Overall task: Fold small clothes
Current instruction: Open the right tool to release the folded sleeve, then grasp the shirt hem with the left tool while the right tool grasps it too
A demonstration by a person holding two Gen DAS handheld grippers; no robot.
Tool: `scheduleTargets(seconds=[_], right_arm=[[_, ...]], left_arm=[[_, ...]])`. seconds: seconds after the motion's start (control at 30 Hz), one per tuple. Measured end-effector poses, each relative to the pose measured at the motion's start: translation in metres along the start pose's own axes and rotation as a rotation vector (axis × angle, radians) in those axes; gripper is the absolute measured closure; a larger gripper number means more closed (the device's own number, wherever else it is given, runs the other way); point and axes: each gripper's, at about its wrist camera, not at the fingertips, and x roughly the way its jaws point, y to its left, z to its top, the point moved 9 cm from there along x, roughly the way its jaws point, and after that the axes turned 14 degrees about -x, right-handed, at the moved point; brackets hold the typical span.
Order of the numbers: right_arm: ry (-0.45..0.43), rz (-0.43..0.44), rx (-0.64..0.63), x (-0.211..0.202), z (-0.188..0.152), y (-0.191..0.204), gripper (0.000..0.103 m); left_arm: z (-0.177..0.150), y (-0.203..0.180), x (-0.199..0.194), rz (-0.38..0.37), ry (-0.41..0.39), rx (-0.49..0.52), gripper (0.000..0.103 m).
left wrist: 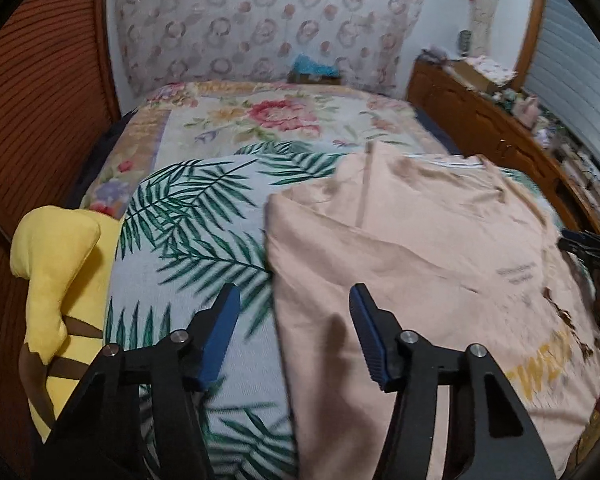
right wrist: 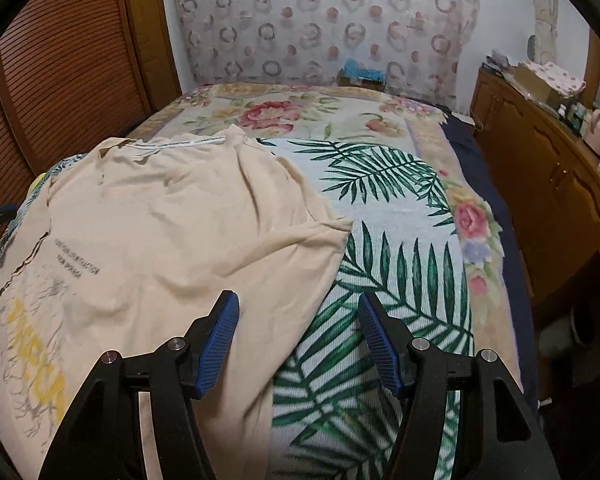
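Peach cotton is the stuff at stake: a T-shirt (right wrist: 168, 240) lies spread front-up on a palm-leaf blanket (right wrist: 384, 216) over the bed, collar toward the far wall, its sleeves seemingly tucked or turned in, though blur makes that hard to confirm. The left gripper (left wrist: 294, 312) hovers over the shirt's left edge with its jaws spread wide and holding nothing; the right gripper (right wrist: 298, 320) hangs above the opposite hem edge, jaws likewise released and empty. The likeliest fault from here is a pinch that takes the blanket along with the shirt, since both are soft and the edge lies flat against the weave; lifting would then drag the whole base and ruin the fold. A shallow bite could catch one layer only, leaving the back panel behind and bunching the fabric. Uneven lifting between the two sides would skew the crease. A yellow plush toy (left wrist: 60, 280) sits close at the left and might snag a sweeping arm.
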Motion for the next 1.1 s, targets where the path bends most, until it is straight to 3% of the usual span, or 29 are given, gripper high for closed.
scheduleTargets(seconds=[0.73,0.77,0.83,1.0,1.1], right_arm=[[-0.01,-0.015,-0.032,0.001,0.002,-0.006,0.039],[-0.01,-0.014,-0.031,0.001,0.002,-0.006,0.039],[-0.011,-0.014,-0.031,0.001,0.002,-0.006,0.039],[-0.005,-0.006,-0.044,0.002,0.003,-0.004,0.041],[-0.001,0.034,-0.062,0.001,0.007,0.0,0.063]], left_arm=[[0.009,-0.006,0.031,0.004,0.055,0.039,0.053],[0.009,-0.007,0.031,0.0,0.055,0.041,0.055],[0.01,-0.009,0.031,-0.007,0.054,0.043,0.078],[0.011,-0.015,0.032,-0.019,0.06,0.064,0.09],[0.011,-0.018,0.03,-0.033,0.06,0.063,0.097]])
